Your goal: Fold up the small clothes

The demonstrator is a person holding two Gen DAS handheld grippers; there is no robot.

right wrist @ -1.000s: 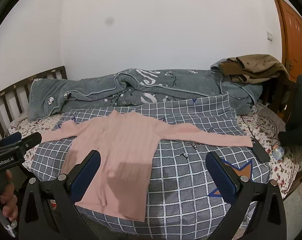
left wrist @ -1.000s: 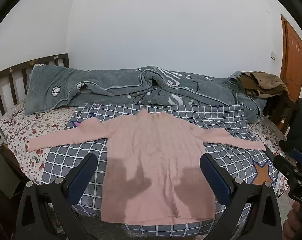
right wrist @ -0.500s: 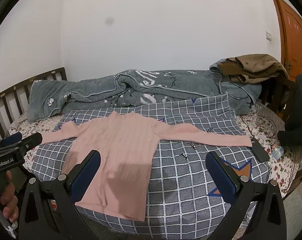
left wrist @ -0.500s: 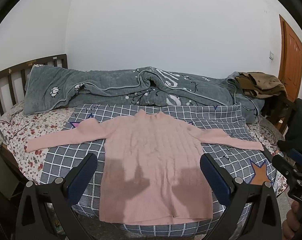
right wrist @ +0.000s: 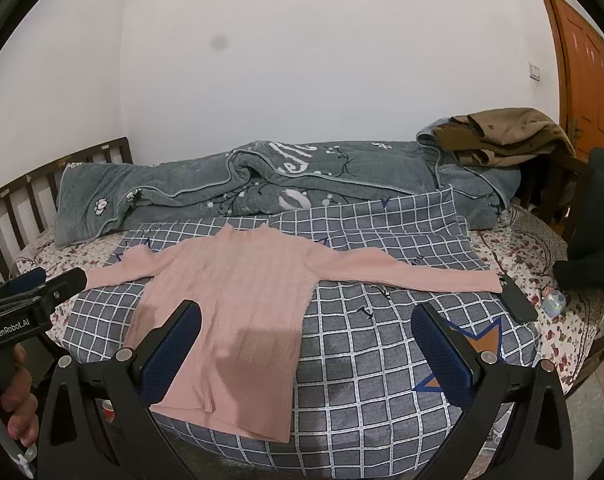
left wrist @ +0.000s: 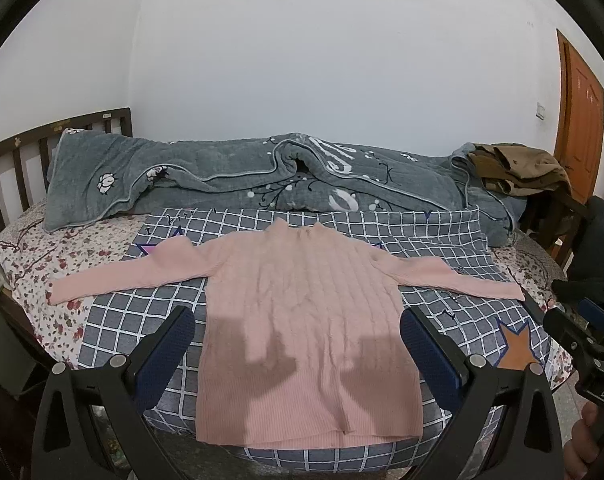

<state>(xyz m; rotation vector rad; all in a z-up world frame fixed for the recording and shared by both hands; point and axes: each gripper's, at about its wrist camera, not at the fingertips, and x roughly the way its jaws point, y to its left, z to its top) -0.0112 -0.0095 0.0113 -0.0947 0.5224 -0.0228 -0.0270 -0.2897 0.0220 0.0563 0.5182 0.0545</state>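
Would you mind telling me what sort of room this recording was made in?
Most likely a home bedroom: a bed with a slatted wooden headboard, a rumpled grey quilt along the wall, and a pink sweater spread flat on the checked cover.

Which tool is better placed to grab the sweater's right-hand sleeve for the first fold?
Right. The right tool is open and sits toward that sleeve. The left tool, also open, is centred on the sweater body.
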